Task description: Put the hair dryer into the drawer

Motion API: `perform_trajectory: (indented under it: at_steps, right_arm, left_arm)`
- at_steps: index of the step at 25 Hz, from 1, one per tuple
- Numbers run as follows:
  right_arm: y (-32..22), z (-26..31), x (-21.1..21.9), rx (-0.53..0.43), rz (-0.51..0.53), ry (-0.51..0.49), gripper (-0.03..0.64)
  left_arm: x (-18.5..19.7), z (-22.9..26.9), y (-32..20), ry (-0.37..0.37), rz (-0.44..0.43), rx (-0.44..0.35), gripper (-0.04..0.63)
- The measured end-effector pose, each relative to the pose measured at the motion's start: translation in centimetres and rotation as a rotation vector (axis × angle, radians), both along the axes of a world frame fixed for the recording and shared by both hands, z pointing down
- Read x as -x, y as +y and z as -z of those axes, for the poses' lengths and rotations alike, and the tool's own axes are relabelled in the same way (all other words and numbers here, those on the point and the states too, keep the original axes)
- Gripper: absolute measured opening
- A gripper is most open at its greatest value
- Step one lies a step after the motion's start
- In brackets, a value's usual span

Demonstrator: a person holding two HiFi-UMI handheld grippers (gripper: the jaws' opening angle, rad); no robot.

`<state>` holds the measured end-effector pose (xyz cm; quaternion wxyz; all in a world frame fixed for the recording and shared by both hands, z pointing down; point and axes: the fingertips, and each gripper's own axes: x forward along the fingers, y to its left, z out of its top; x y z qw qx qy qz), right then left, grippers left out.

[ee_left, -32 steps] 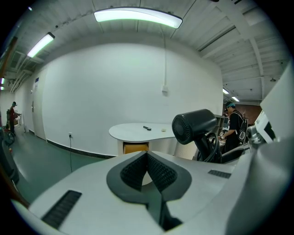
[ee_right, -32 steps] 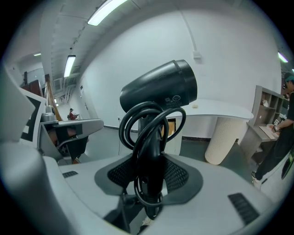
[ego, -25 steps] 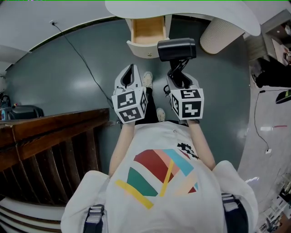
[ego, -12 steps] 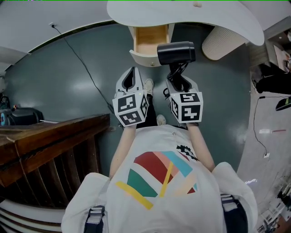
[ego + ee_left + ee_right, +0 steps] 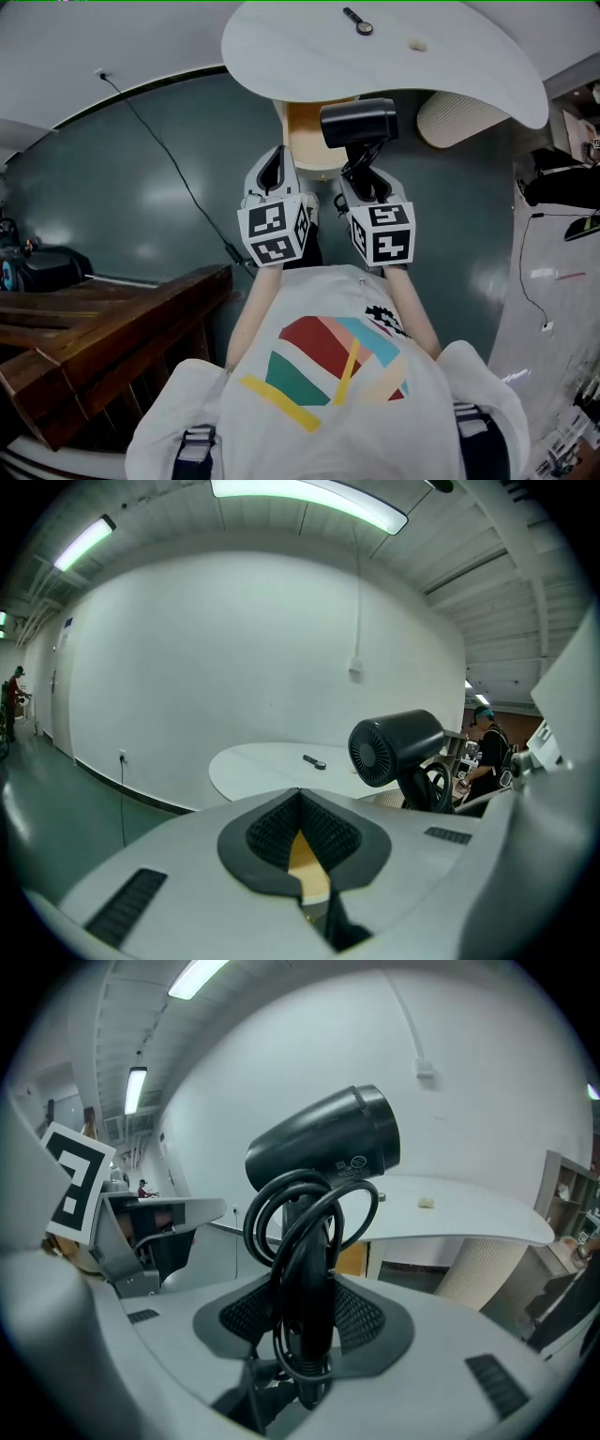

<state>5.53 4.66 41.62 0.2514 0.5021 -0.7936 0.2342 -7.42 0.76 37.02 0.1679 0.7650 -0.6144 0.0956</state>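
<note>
Since a second ago, we are bringing the hair dryer (image 5: 358, 123) over the open drawer (image 5: 302, 139) under the white worktop's (image 5: 309, 47) near edge. In the head view, we are holding the hair dryer upright in the right claw (image 5: 366, 175), the left claw (image 5: 274, 169) hovering just beside it. In the left gripper view, we are seeing its pads pressing together on nothing. In the right gripper view, the claw is pinching the handle, with the cord (image 5: 281, 1213) looping round it.

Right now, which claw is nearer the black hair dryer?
Right. The right claw is clamped on the cord-wrapped handle of the black hair dryer; the left claw sits apart to its left, shut and empty.
</note>
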Motion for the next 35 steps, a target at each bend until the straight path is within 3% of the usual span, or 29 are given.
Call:
perform_trajectory:
  at_steps: [17,26,35]
  right_arm:
    - [-15.2,-0.6,3.4,0.025,-0.064,0.002,0.189]
    - [-17.9,-0.3,1.7,0.025,-0.09,-0.026,0.189]
    - [-19.5,-0.6,0.1,0.058,-0.044,-0.074,0.189]
  left_arm:
    - [2.4,-1.7,-16.5,-0.021,-0.104,0.026,0.015]
    - [0.1,-1.6,-18.5,-0.061,-0.129,0.026,0.015]
    - [-1.2,-0.4,-19.0,-0.074,-0.066,0.0,0.015]
